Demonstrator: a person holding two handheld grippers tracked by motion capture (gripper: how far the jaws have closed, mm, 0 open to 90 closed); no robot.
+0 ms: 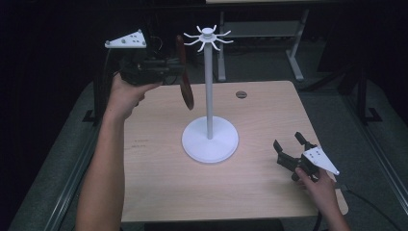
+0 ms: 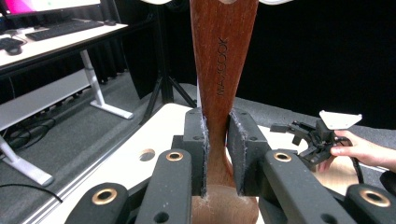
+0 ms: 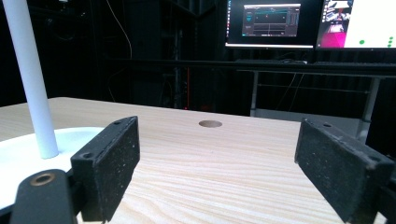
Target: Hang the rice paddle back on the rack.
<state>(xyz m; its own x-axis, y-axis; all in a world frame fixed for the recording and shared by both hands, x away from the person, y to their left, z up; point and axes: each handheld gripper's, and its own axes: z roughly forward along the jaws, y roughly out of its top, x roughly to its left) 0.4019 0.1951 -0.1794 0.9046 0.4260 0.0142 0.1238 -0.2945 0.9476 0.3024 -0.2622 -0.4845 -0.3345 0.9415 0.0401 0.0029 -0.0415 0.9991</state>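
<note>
A dark wooden spoon point(image 1: 184, 79) hangs in the air left of the white stand's pole point(image 1: 209, 91), its handle near the stand's hooks point(image 1: 208, 37). My left gripper point(image 1: 178, 70) is shut on it, held high over the table's far left corner. In the left gripper view the two pads point(image 2: 201, 149) pinch the spoon's narrow neck point(image 2: 218, 93) above its bowl. The stand's round base point(image 1: 210, 139) sits at the table's middle. My right gripper point(image 1: 288, 144) rests open near the table's right edge, with nothing between its pads point(image 3: 109, 161).
A round cable hole point(image 1: 241, 94) lies in the far right part of the wooden table point(image 1: 159, 192). Desk legs point(image 1: 293, 53) stand behind the table. Monitors point(image 3: 268, 23) glow beyond the far edge. In the left gripper view the other hand's gripper point(image 2: 313, 137) sits low at right.
</note>
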